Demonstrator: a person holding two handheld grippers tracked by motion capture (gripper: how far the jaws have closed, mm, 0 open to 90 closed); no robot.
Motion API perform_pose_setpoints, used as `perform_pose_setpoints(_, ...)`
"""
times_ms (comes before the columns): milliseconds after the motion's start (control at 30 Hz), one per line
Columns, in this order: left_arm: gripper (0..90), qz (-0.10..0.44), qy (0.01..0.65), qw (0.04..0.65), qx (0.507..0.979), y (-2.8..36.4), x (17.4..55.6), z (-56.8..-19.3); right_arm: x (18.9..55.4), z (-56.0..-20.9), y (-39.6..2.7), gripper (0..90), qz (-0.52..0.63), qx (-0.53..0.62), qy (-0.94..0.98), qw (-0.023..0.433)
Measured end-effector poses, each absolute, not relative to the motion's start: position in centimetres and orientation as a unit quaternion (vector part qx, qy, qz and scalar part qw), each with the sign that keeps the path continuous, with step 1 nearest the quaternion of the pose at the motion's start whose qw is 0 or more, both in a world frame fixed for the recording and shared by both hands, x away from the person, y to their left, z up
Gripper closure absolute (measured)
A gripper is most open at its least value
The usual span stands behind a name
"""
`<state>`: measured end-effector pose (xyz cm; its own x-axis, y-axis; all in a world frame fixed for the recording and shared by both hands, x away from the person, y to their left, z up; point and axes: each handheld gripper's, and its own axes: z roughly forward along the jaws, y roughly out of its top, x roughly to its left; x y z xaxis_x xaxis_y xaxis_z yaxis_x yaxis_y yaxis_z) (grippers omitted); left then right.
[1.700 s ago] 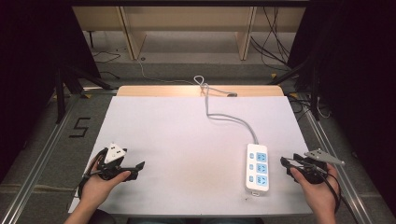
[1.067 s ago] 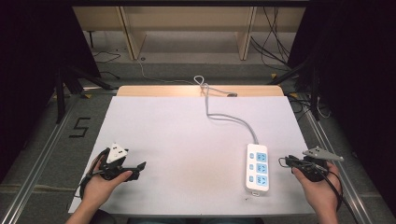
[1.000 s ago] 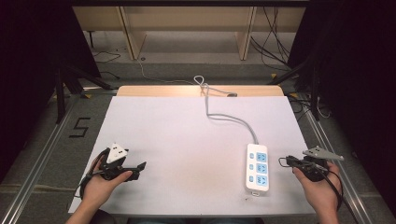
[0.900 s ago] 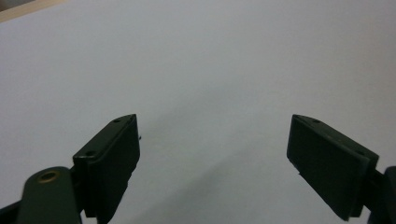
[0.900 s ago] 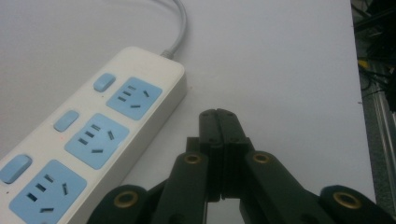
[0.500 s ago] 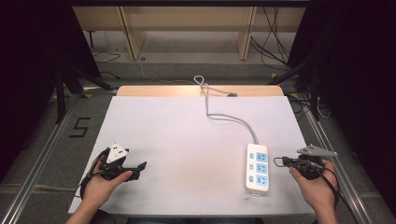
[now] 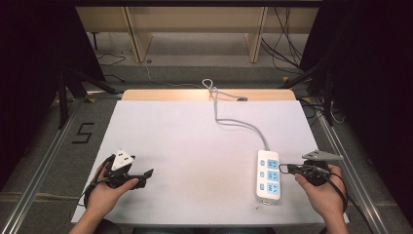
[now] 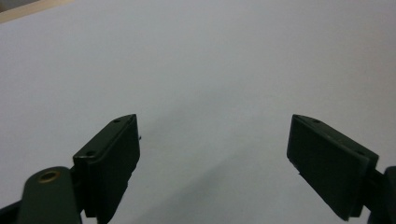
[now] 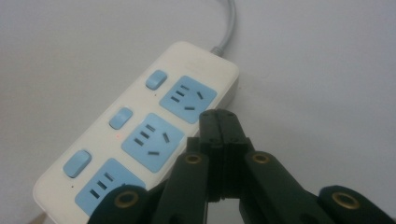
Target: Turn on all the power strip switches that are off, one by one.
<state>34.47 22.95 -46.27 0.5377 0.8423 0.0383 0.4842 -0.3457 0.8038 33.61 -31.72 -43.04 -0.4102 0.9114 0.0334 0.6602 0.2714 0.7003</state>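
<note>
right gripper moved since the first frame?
Yes. In the high view the right gripper has edged toward the power strip: its shut tips now nearly reach the strip's right edge, where a wider gap showed before. The strip itself lies unchanged.

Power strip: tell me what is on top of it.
The power strip carries three blue sockets and three blue switches on top. The right gripper, jaws shut, covers part of the nearest socket.

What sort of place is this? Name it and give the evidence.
Probably a lab recording station: a white-topped table framed by metal rails, a lone power strip laid out as the work piece, and loose cables on the floor behind.
</note>
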Motion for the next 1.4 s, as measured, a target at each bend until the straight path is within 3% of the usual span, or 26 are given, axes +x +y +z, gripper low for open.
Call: perform_pose_setpoints(1400, 17.3, 0.236, 0.422, 0.385, 0.786, 22.9, 34.5, -46.2, 35.9, -41.8, -28.1, 90.0, 0.308, 0.494, 0.795, 0.170)
